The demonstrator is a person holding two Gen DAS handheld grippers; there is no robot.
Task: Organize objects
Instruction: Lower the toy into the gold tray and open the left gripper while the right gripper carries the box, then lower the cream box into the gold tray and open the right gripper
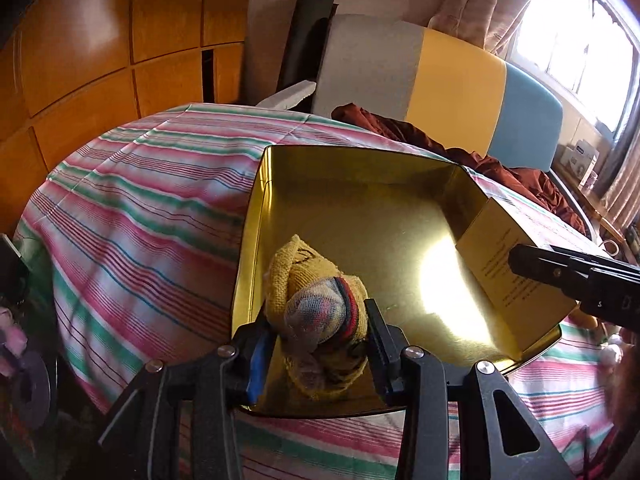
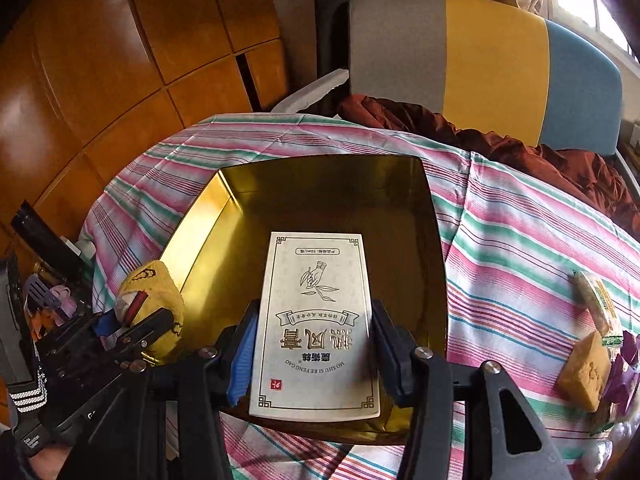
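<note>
An open gold tin (image 1: 360, 168) lies on the striped bedspread. My left gripper (image 1: 318, 312) is shut on a rolled yellow sock bundle (image 1: 304, 276) and holds it over the tin's near-left corner. The right wrist view shows that bundle (image 2: 152, 280) and the left gripper (image 2: 136, 320) at the tin's (image 2: 320, 164) left wall. My right gripper (image 2: 316, 308) is shut on a cream printed carton (image 2: 316, 280), its pads pressing both long sides, above the tin's near half. From the left wrist camera, the carton (image 1: 500, 280) tilts over the tin's right wall with the right gripper (image 1: 560, 276) behind it.
The striped bedspread (image 1: 140, 200) covers the bed. A maroon cloth (image 2: 520, 148) is bunched by the grey, yellow and blue headboard (image 2: 496, 60). A yellow block (image 2: 584, 372), a wrapped packet (image 2: 596, 296) and purple items (image 2: 624, 368) lie right of the tin. A wooden wardrobe (image 1: 100, 40) stands left.
</note>
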